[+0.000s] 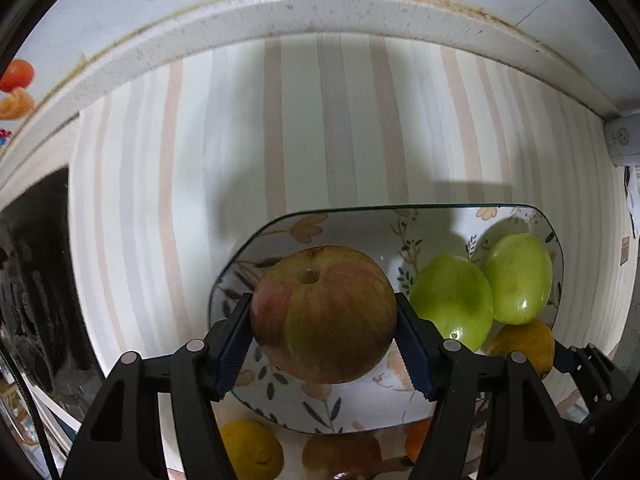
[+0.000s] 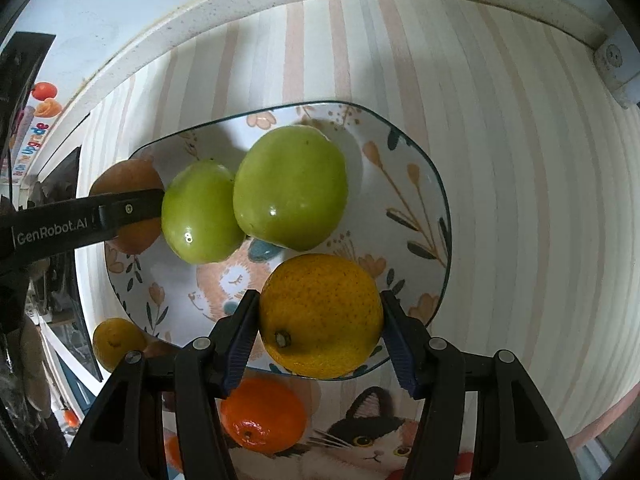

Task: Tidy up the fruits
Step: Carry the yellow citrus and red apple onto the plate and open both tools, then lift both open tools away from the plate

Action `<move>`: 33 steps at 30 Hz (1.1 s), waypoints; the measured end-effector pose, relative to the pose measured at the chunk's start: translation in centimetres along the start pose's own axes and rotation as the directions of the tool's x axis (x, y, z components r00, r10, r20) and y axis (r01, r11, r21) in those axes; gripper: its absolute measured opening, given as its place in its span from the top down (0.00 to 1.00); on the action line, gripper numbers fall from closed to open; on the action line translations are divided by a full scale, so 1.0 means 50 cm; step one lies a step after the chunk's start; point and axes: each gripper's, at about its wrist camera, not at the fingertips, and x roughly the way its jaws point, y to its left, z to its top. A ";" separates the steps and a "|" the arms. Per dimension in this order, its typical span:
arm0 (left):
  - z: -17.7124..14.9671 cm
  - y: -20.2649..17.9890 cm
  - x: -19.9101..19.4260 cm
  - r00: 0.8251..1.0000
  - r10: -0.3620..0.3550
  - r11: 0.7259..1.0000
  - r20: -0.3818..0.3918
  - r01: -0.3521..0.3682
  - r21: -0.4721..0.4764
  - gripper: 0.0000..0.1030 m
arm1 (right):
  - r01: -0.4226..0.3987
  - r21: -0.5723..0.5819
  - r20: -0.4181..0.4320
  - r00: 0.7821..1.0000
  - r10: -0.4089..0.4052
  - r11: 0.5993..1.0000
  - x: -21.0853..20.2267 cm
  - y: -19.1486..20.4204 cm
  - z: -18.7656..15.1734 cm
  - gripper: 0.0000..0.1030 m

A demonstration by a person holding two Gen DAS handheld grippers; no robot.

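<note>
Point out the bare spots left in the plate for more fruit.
The plate is bare along its right side, right of the two green fruits and above the yellow citrus, and at its middle below the green fruits. The left is crowded by green fruits and the apple.

Red-and-green streaked apple. Two glossy green fruits. Speckled yellow citrus. Bright orange. White plate with peach flowers, dark-teal rim. Tablecloth striped cream, pink and grey.

surface: striped cloth | on it: floral plate, small orange, yellow citrus beside plate
</note>
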 end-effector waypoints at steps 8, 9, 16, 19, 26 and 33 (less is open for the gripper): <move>0.010 0.028 -0.023 0.998 -0.005 1.000 0.057 0.006 -0.008 0.09 | 0.014 0.012 0.028 0.999 -0.014 1.000 -0.055 -0.017 -0.018 0.09; 0.006 0.032 -0.032 0.998 -0.005 1.000 0.069 0.006 -0.011 0.09 | 0.021 0.010 0.034 0.999 -0.021 1.000 -0.062 -0.013 -0.023 0.08; -0.080 0.068 -0.104 0.986 0.049 0.998 0.157 -0.041 -0.052 0.09 | 0.103 -0.036 0.091 0.991 -0.100 0.994 -0.103 0.026 -0.068 0.08; -0.140 0.073 -0.123 0.981 0.041 0.997 0.187 -0.027 -0.078 0.09 | 0.105 -0.043 0.108 0.989 -0.100 0.994 -0.118 0.036 -0.099 0.08; -0.277 0.056 -0.176 0.956 0.048 0.992 0.289 -0.013 -0.125 0.09 | 0.122 -0.053 0.195 0.975 -0.109 0.991 -0.183 0.044 -0.180 0.08; -0.367 0.041 -0.230 0.931 0.046 0.994 0.361 -0.007 -0.109 0.09 | 0.110 -0.060 0.263 0.961 -0.091 0.992 -0.250 0.049 -0.263 0.08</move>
